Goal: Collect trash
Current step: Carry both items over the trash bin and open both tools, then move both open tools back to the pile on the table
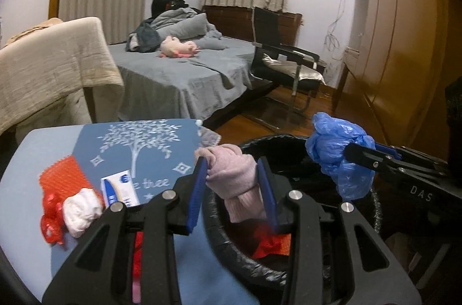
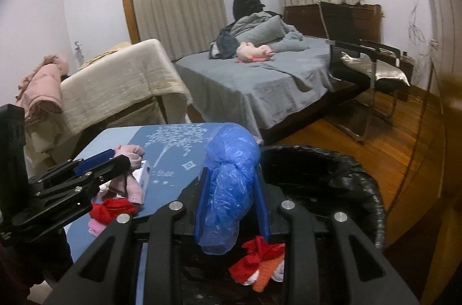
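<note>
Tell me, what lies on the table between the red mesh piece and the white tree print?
A small blue-and-white box lies there, beside the red mesh piece and under the tree print; the left wrist view shows it.

A pink knitted sock (image 1: 235, 178) hangs bunched over the near-left rim of the black-lined trash bin (image 1: 231, 241), and a crumpled blue plastic bag (image 2: 228, 186) hangs over the bin's open mouth. Red and orange scraps (image 2: 257, 261) lie at the bottom of the bin. Left of the bin, on the blue bench (image 1: 37, 149), lie an orange net (image 1: 62, 175), a white wad (image 1: 82, 208), red plastic (image 1: 50, 224) and a small blue-and-white box (image 1: 118, 188).
</note>
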Motion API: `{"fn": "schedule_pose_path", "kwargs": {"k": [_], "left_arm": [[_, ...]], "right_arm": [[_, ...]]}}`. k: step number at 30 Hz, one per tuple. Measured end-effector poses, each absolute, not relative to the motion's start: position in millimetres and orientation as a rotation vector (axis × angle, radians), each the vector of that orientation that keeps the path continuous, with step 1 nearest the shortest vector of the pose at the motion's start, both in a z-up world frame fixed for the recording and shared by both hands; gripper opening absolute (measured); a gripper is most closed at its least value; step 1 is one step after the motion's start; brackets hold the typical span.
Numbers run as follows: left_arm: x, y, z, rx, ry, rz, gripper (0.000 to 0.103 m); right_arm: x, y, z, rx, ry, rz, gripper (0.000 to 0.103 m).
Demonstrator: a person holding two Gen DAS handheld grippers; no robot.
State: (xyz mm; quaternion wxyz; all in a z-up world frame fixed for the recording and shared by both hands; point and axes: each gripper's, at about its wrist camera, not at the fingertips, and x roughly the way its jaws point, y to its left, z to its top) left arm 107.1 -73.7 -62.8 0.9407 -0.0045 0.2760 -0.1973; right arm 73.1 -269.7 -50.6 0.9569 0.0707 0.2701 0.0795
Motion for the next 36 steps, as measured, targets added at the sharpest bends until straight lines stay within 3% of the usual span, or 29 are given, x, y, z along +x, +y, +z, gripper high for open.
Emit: {"fn": "schedule_pose_path", "kwargs": {"k": [9,14,16,20,25,28,36], "left_arm": [[120.1,-109.1,-74.4,-0.011,0.599,-0.487,0.035],[126.4,-129.1,-82.9,-0.024,0.628,-0.530,0.040],[128.1,-133.5,-84.1,-0.022,0.630,-0.539,0.050],[128.5,-133.1,-82.4,-0.016,0.622,-0.538,0.057],[125.1,-115.5,-74.1,-0.022,0.598,-0.492,0.072],[123.3,-99.5,-68.8,-0.023,0.583,-0.449,0.081],[111.2,-47.7,-58.5,-0.032,0.552,-0.320,0.088]], "right_arm": [[64.0,-305.4,-55.5,0.146,0.556,0.081,0.029],[61.2,-322.3,-60.2,0.155,0.570,0.033,0.032],[60.5,-328.6,-61.7,0.159,0.573,0.019,0.040],[56.2,-336.3,-61.7,0.160,0.566,-0.008,0.052],[54.3,-335.0,-59.5,0.159,0.550,-0.030,0.084],[53.3,-329.0,-56.3,0.155,0.534,-0.029,0.094],[60.5,-298.4,-48.7,0.150,0.520,0.040,0.097]]}}
